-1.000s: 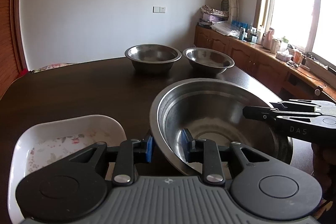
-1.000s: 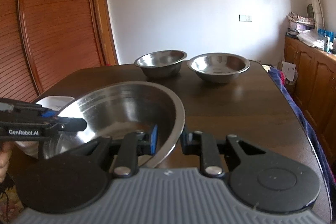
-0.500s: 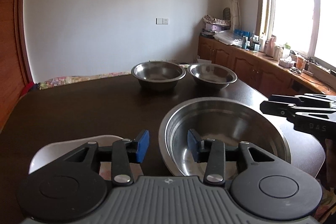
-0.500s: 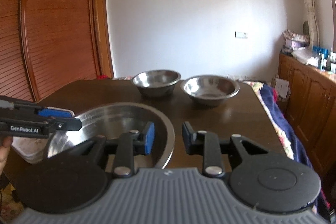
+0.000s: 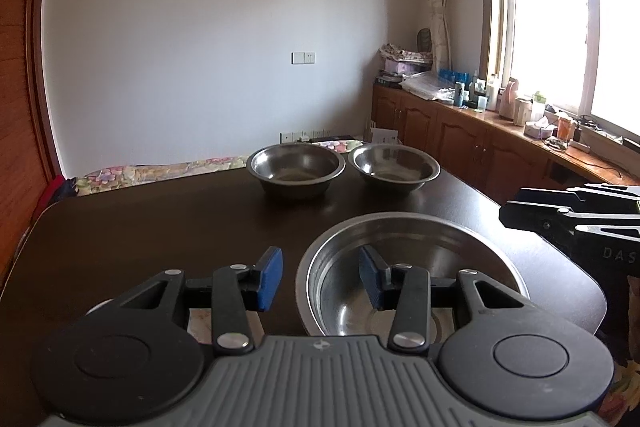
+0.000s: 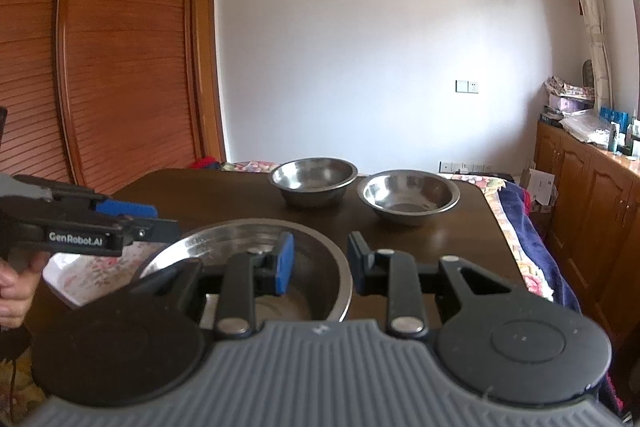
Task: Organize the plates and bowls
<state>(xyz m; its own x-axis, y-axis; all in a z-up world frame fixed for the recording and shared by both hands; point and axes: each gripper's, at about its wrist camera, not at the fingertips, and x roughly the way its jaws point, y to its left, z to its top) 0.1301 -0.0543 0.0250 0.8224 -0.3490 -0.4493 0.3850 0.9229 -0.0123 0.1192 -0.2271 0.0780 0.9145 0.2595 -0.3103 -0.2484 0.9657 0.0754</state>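
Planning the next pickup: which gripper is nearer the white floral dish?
Left. The left gripper hangs almost over the white floral dish, beside the large steel bowl. The right gripper sits at the bowl's opposite rim, with the bowl between.

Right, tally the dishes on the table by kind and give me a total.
Steel bowls: 3 – large near bowl, far left bowl, far right bowl.
White floral dish: 1 –, beside the large bowl.
Total: 4 dishes on the dark table.
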